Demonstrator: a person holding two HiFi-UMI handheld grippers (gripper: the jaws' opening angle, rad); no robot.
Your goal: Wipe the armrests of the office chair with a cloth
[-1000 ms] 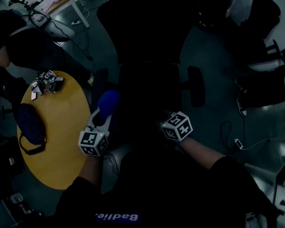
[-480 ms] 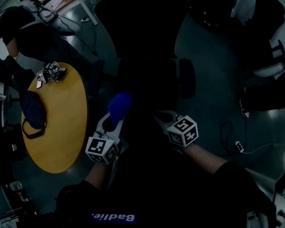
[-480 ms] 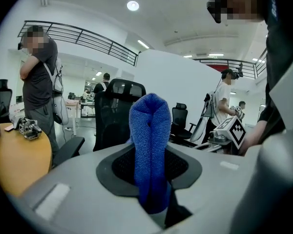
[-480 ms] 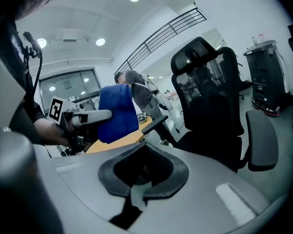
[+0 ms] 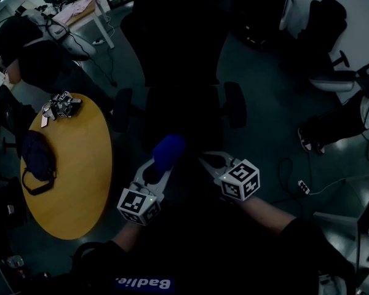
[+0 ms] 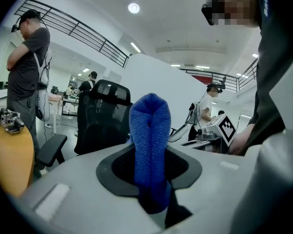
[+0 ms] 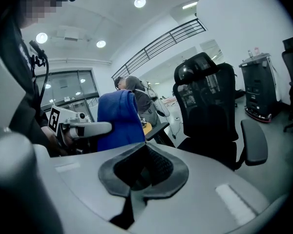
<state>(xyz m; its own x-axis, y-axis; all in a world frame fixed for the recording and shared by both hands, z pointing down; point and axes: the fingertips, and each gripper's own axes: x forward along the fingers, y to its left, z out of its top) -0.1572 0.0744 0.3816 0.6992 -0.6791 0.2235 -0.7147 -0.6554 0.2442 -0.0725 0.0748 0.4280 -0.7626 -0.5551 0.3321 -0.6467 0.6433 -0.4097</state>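
The only lettering I can find is white print on a blue patch (image 5: pixel 143 283) on the wearer's dark top (image 5: pixel 234 251), just behind both hand-held grippers. It looks like a tag, so I leave it unread. The marker cubes on the left hand-held gripper (image 5: pixel 160 165) and right hand-held gripper (image 5: pixel 205 159) show black-and-white square patterns, not letters.

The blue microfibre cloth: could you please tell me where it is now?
In the head view the blue microfibre cloth is left of centre, clamped in the left gripper, just short of the black office chair.
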